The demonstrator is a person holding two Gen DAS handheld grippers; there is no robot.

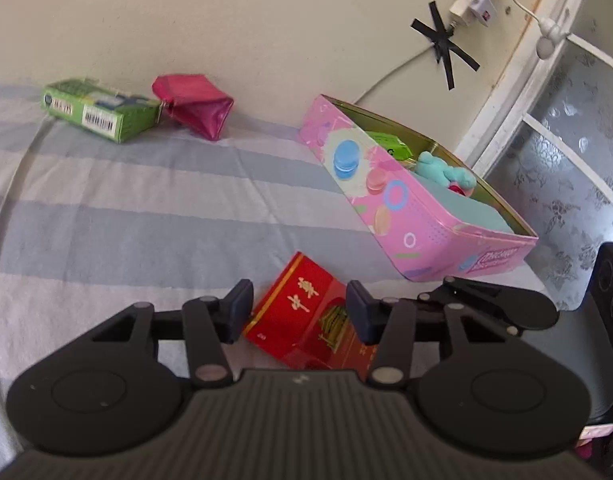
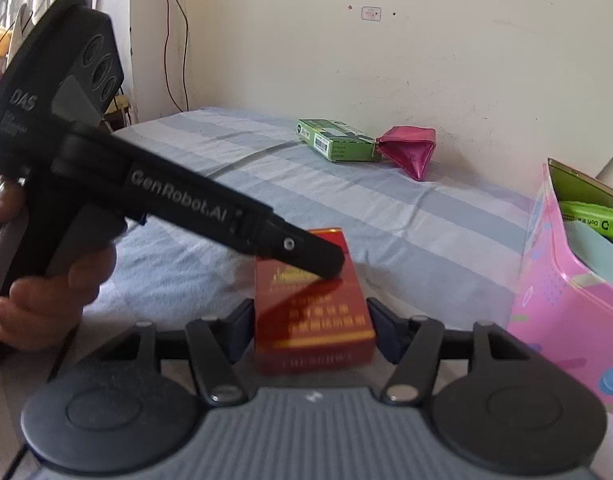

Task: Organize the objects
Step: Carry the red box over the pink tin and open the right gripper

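Left wrist view: camera sits behind the left gripper [image 1: 299, 308], low over the bed [image 1: 146, 220], facing along its fingers toward the wall [image 1: 226, 20], with a frosted window at the right edge. Very near the red box [image 1: 302, 312].

Right wrist view: camera sits behind the right gripper [image 2: 310, 330], equally low, facing the same wall [image 2: 426, 60] from further right; the left gripper's body crosses its left half.

Shared between views: red box, green box [image 1: 100, 110] [image 2: 336, 140], magenta pouch [image 1: 196, 106] [image 2: 410, 148], pink tin [image 1: 390, 196] [image 2: 562, 292], striped bed cover.
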